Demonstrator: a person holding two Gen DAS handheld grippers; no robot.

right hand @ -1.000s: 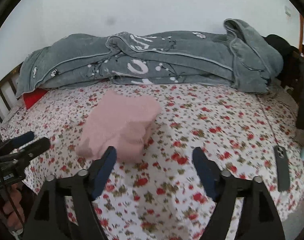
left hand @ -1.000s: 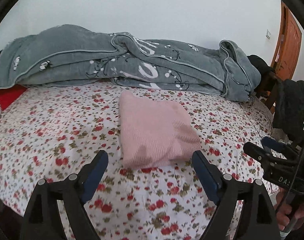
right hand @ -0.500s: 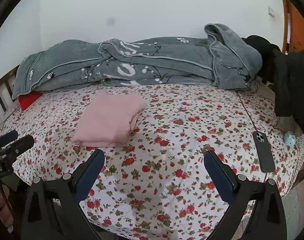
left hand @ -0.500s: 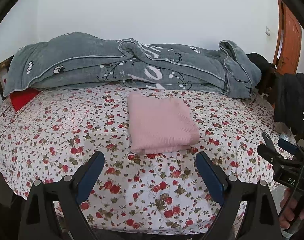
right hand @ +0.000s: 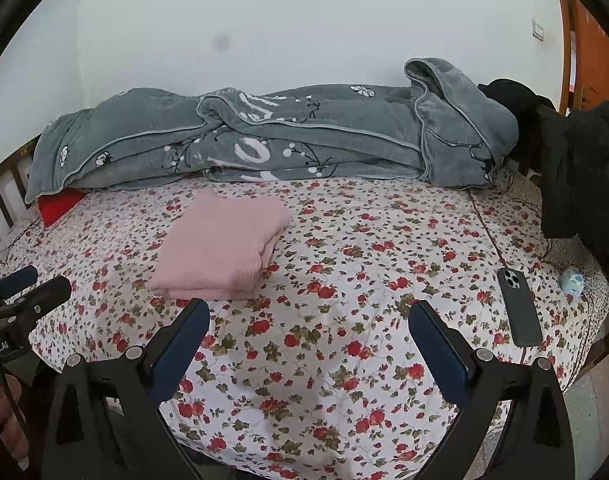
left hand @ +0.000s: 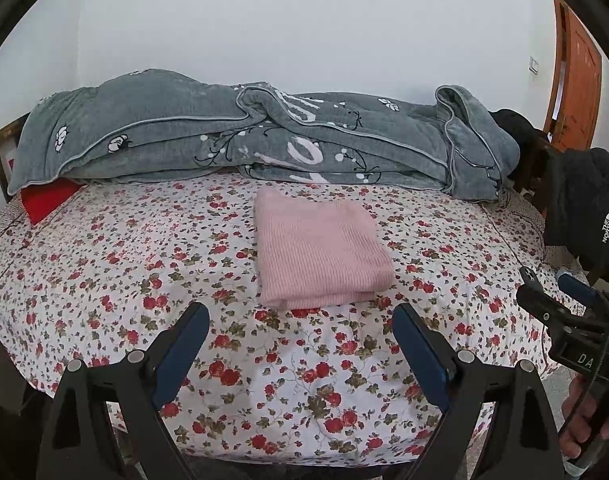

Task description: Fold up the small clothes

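Both grippers, left gripper (left hand: 300, 344) and right gripper (right hand: 310, 340), stood spread and empty; centre-frame, the folded pink garment (left hand: 318, 254) looked soft, light, floppy, best pinched at its layered near edge.

The pink garment (left hand: 318, 250) is a ribbed knit, folded into a flat, roughly rectangular stack of several layers; its layered edges show along the near side and, in the right wrist view (right hand: 220, 246), along its right side too; the top face is smooth, with only faint creases; it lies on the floral sheet (left hand: 152, 264), about mid-bed, nearer the grey blanket (left hand: 184, 132) than the near edge; it touches neither blanket nor any other item; nothing rests on it, and nothing holds it.
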